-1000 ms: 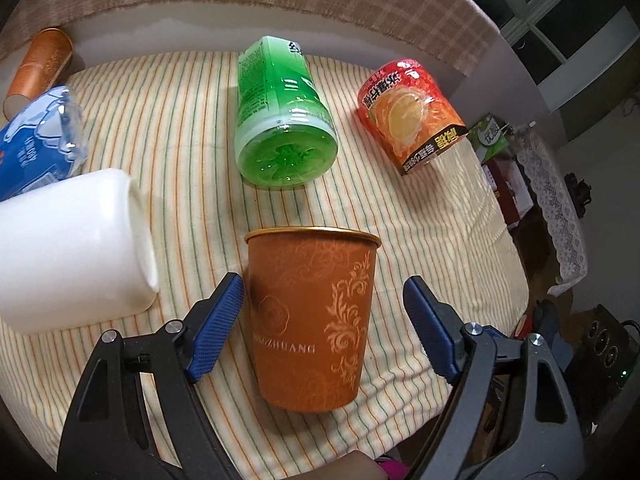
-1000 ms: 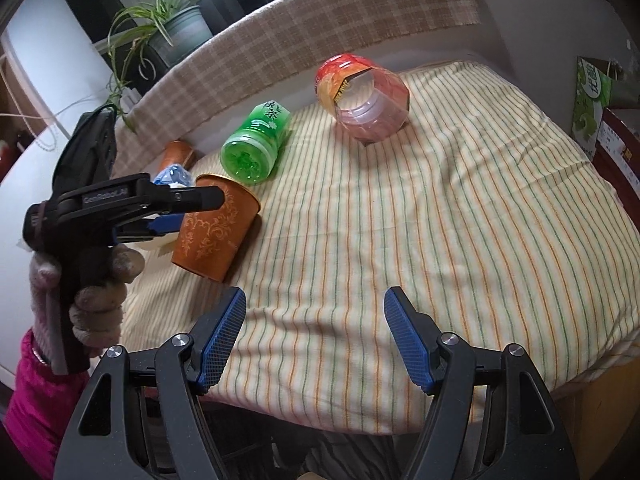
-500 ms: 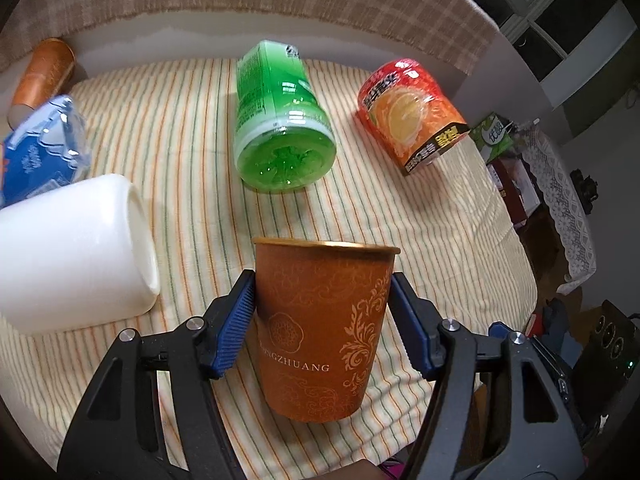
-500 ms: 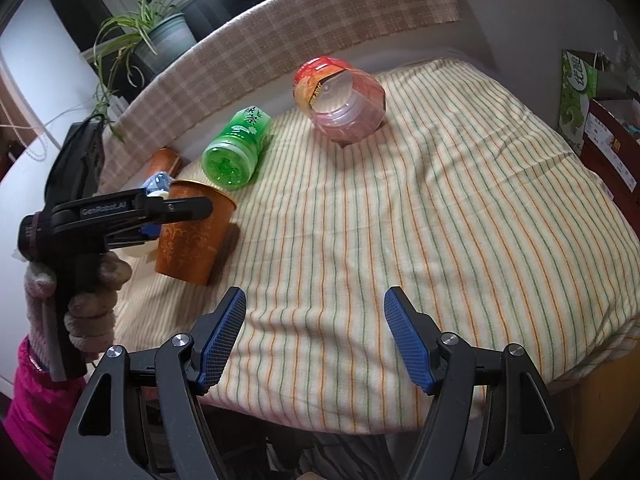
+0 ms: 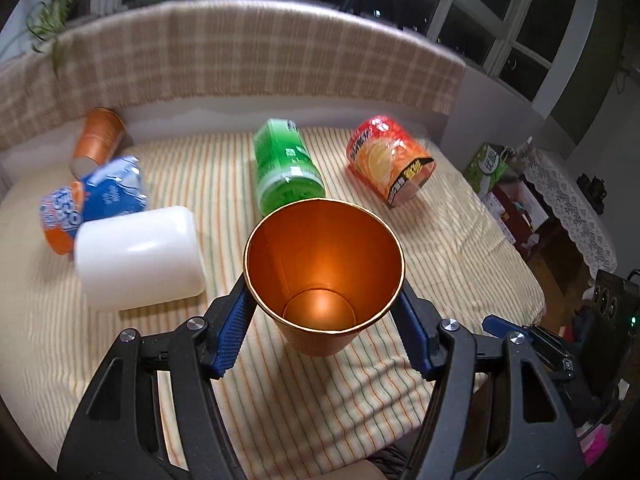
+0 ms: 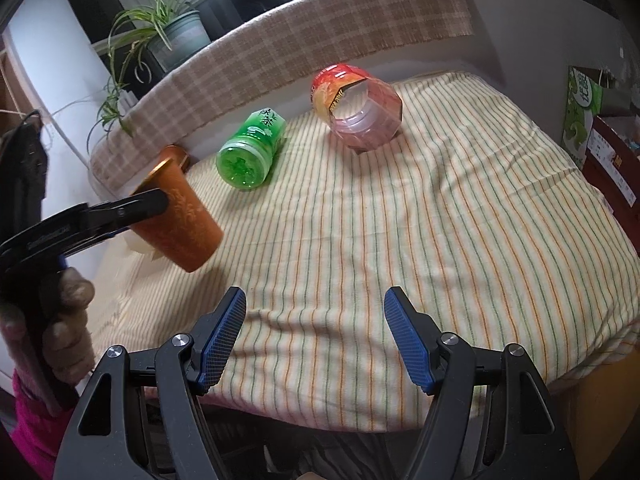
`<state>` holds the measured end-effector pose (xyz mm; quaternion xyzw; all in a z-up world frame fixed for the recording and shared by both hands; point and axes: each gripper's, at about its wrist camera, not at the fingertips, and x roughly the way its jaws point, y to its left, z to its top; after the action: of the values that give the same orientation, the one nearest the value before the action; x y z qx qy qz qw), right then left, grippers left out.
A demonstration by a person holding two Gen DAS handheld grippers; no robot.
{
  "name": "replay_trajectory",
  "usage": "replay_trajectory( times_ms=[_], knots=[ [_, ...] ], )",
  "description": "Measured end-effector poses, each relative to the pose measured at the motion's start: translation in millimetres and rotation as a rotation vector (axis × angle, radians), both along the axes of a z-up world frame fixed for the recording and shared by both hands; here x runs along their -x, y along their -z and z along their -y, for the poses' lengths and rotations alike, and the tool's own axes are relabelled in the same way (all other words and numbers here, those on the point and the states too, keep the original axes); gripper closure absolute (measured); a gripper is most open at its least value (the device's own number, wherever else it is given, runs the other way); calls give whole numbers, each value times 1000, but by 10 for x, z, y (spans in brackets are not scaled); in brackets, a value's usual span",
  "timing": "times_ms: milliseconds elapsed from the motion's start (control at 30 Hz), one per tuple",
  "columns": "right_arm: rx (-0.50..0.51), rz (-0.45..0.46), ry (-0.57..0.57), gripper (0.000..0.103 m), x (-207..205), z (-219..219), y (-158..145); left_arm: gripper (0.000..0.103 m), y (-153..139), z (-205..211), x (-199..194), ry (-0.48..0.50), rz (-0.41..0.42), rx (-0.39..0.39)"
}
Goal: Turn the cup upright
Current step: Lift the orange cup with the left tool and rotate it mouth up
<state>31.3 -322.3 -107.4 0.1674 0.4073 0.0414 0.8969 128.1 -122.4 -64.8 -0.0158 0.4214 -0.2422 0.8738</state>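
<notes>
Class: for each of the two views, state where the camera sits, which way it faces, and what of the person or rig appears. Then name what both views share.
Left wrist: on the left claw, looking along the fingers into the gripped orange cup.
Right wrist: on the open right claw, facing the table; the person's hand shows.
Shared: orange cup, green bottle, red jar.

We see cup between left tongs, above worktop; jar left of it, bottle behind, right tongs over near edge.
</notes>
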Motion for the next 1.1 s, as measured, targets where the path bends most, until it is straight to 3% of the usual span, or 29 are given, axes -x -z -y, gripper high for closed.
replay_trajectory(
  times_ms=[200, 400, 1100],
  knots=[
    [13, 6, -2, 32, 14, -22, -18, 35, -54, -137, 232, -45, 89, -23],
    [41, 21, -10, 32, 28, -92, -50, 35, 10, -222, 363, -65, 119, -52],
    [184, 86, -27, 32, 120, -344, -172, 35, 270, -278, 332, -118, 109, -71]
  ],
)
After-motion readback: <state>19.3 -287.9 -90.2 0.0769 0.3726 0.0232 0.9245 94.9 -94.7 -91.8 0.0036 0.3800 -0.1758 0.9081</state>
